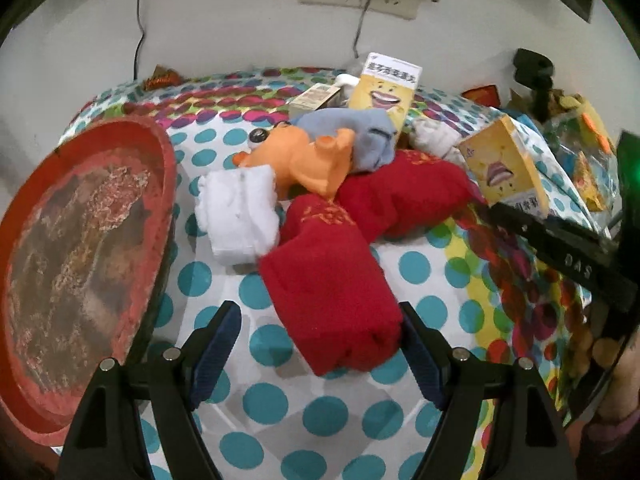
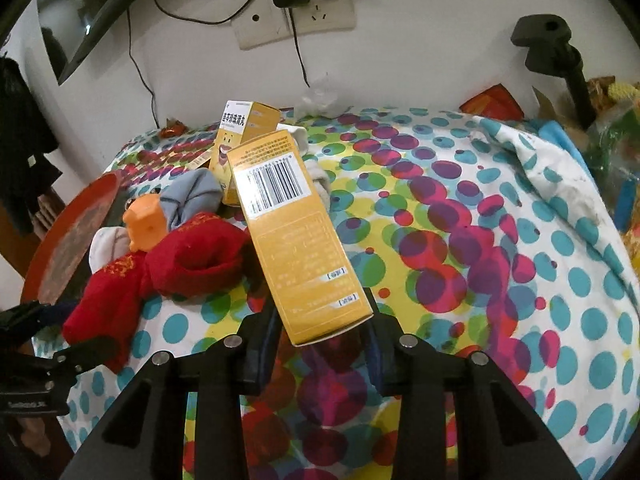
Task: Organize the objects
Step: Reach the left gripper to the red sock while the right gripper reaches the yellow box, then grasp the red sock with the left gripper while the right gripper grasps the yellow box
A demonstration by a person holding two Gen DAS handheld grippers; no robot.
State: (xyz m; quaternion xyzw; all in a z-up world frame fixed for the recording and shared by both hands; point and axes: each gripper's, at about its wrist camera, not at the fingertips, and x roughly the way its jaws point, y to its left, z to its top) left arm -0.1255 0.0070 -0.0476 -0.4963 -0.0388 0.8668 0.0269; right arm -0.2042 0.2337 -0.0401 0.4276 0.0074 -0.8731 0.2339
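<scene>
1. closest to me, the right gripper (image 2: pixel 322 334) has its jaws pinched in on the bottom end of a yellow box (image 2: pixel 294 236), barcode side up. the box sticks out forward and tilts left off the grip, lifted clear of the spotted cloth (image 2: pixel 500 240). my guess is it's held by the end so it can be carried out of the pile and set somewhere with its kind.

2. that gripper points down and forward at a fair slant, over the bare colourful part of the cloth, to the right of the pile.

3. the left gripper (image 1: pixel 320 344) is spread wide with nothing clamped. the near end of a folded red sock (image 1: pixel 332 292) sits between the jaws, the right jaw just beside it and the left one apart. looks like it's lining up to grab it, not holding yet.

4. it also aims steeply down at the table, with the red tray (image 1: pixel 80 248) right next to it on the left, probably the drop spot for soft stuff, though i can't say for sure.

5. further back is the heap: second red sock (image 1: pixel 400 196), white sock (image 1: pixel 240 216), orange toy (image 1: pixel 304 160), grey sock (image 1: pixel 360 140).

6. furthest, a second yellow box (image 1: pixel 384 88) stands upright near the wall.
</scene>
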